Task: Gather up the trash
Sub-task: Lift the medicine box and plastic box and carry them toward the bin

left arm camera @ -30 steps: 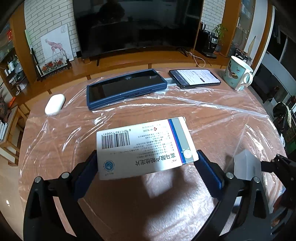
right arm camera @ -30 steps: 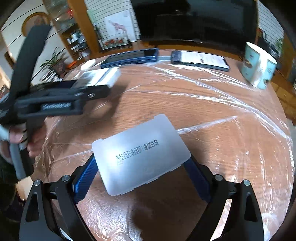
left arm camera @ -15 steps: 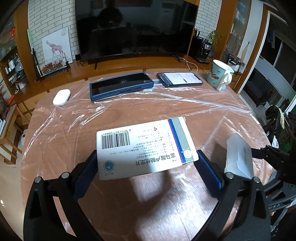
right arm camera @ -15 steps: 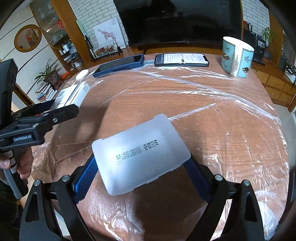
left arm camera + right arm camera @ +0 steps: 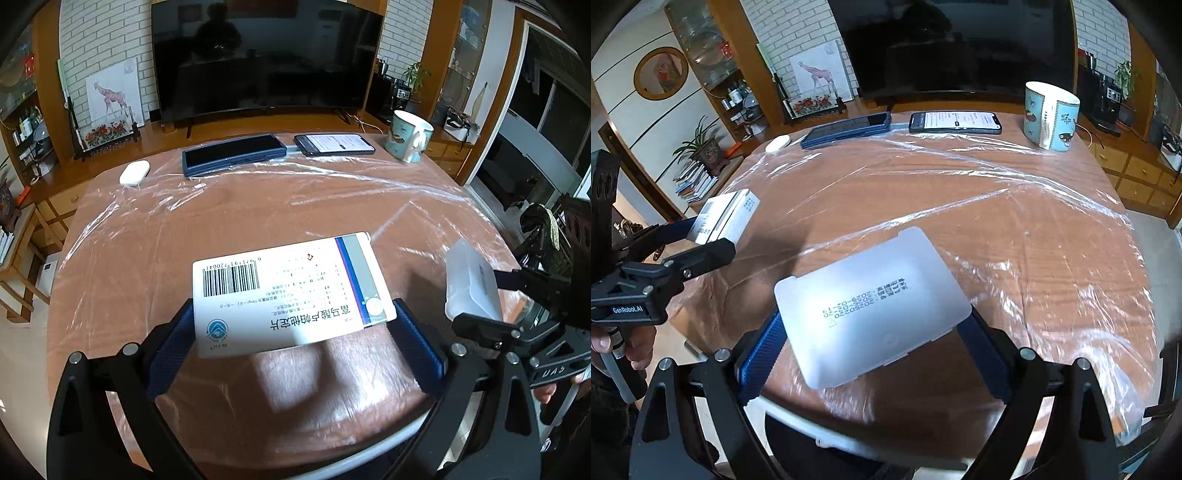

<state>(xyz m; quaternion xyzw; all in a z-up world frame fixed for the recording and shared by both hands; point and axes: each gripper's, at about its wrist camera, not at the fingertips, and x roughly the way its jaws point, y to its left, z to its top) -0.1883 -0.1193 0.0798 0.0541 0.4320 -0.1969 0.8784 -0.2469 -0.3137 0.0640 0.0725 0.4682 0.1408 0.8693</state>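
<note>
Clamping a barcoded medicine box, the left gripper reads "GenRobot.AI"; right gripper pinches a plastic case dated, seemingly, "20250220".

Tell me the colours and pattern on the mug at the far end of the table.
The mug is light turquoise with white panels and small dark motifs, clearest in the right wrist view.

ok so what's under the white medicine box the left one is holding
Under the medicine box, lifted in the left hand-held gripper, lie clear plastic film and the wooden table with the box's shadow. The box's underside is hidden.
</note>
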